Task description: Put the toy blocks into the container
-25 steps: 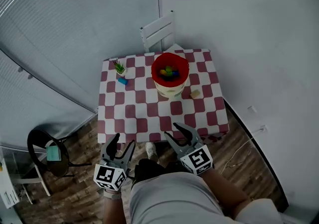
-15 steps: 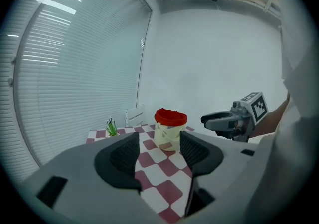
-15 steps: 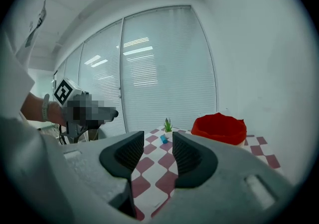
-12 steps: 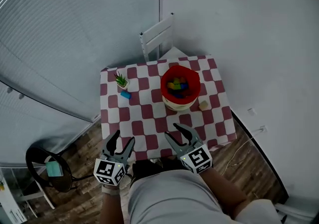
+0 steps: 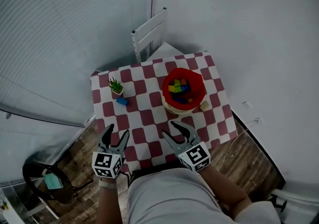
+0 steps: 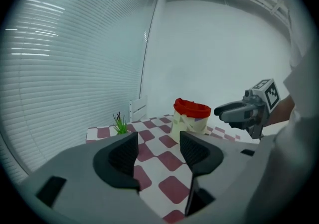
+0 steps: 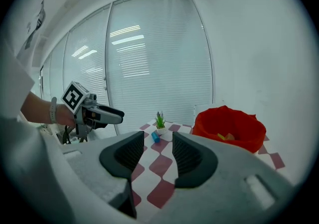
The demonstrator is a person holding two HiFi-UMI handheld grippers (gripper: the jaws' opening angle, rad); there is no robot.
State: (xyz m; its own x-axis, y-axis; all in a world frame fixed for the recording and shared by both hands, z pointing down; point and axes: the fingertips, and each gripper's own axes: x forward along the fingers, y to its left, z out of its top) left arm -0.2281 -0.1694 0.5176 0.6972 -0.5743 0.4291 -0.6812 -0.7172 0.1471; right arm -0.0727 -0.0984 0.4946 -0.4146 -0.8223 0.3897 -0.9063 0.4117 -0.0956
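**Mia:** Two toy blocks are not in yet?

**Ben:** Yes. A blue block (image 5: 122, 101) lies on the table (image 5: 149, 118) by the little plant (image 5: 116, 86). A tan block (image 5: 204, 105) sits just beside the red container (image 5: 166, 90). The other toy blocks (image 5: 179, 88) are piled inside it.

**Mia:** What is new?

**Ben:** The person comes closer. The left claw (image 5: 117, 131) comes in from over the wood floor (image 5: 75, 153), and now its tips are over the table's near edge. The right claw (image 5: 169, 129) is over that edge too.

**Mia:** Do they hold anything?

**Ben:** No. The left claw is spread wide and empty. The right claw has a smaller gap, with nothing in it.

**Mia:** So what does that mean?

**Ben:** I think the job is not done, and they are getting near enough to pick. The blue block is nearer the left claw, the tan one nearer the right.
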